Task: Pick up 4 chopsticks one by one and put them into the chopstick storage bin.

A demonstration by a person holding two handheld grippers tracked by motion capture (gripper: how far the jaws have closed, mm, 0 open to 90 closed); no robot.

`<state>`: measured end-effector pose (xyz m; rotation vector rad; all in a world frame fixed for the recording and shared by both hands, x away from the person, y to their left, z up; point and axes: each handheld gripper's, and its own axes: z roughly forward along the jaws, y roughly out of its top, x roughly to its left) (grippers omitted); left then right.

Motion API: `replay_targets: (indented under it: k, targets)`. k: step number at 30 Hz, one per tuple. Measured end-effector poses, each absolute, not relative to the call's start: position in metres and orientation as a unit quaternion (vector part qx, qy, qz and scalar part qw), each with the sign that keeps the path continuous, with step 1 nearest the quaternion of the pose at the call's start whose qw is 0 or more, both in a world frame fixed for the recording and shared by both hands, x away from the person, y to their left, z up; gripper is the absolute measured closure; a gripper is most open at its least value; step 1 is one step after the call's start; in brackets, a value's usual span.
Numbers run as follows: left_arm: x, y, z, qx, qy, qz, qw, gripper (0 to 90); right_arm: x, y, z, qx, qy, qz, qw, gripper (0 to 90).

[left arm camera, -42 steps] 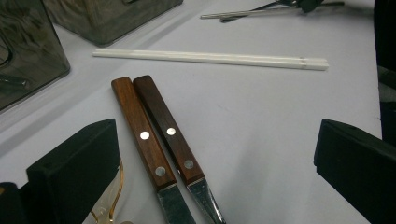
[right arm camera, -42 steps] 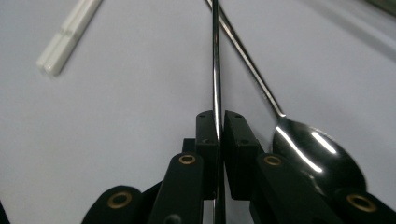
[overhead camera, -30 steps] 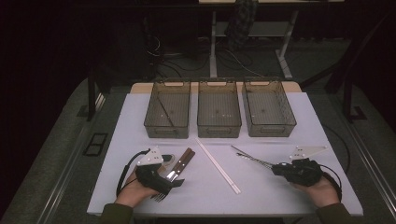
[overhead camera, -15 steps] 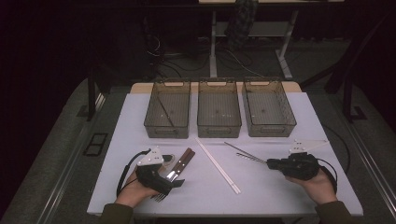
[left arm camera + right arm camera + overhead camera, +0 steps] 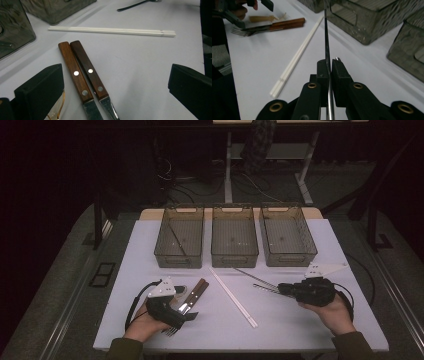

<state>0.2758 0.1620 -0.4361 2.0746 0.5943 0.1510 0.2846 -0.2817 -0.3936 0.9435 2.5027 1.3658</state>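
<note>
My right gripper point(image 5: 282, 289) point(image 5: 329, 67) is shut on the thin handle of a dark metal utensil point(image 5: 252, 276) point(image 5: 326, 37). The utensil hangs just above the table and points toward the middle bin. At the front left, my left gripper point(image 5: 182, 312) point(image 5: 115, 92) is open. Its jaws stand wide on either side of two wooden-handled knives point(image 5: 194, 294) point(image 5: 82, 72), which lie side by side on the table. A pair of white chopsticks point(image 5: 232, 295) point(image 5: 112, 31) point(image 5: 294, 57) lies between the two hands.
Three clear bins point(image 5: 180, 257) point(image 5: 234, 257) point(image 5: 290, 256) stand in a row at the back of the white table point(image 5: 280, 330). The left bin holds a thin stick. A fork point(image 5: 170, 331) point(image 5: 239, 31) lies by the left hand.
My right gripper has risen and shifted a little toward the bins with the utensil in its jaws. The left gripper has stayed in place.
</note>
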Motion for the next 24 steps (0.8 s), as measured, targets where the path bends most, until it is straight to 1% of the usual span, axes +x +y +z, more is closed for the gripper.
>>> replay_targets:
  k: [12, 24]
  targets:
    - [0.276, 0.162, -0.437, 0.847, 0.244, 0.061, 0.469, 0.0, 0.299, -0.268, -0.374, 0.300, 0.816, 0.489, 0.074, 84.8]
    - [0.277, 0.162, -0.437, 0.846, 0.245, 0.060, 0.469, 0.0, 0.322, -0.240, -0.364, 0.294, 0.811, 0.499, 0.087, 84.7]
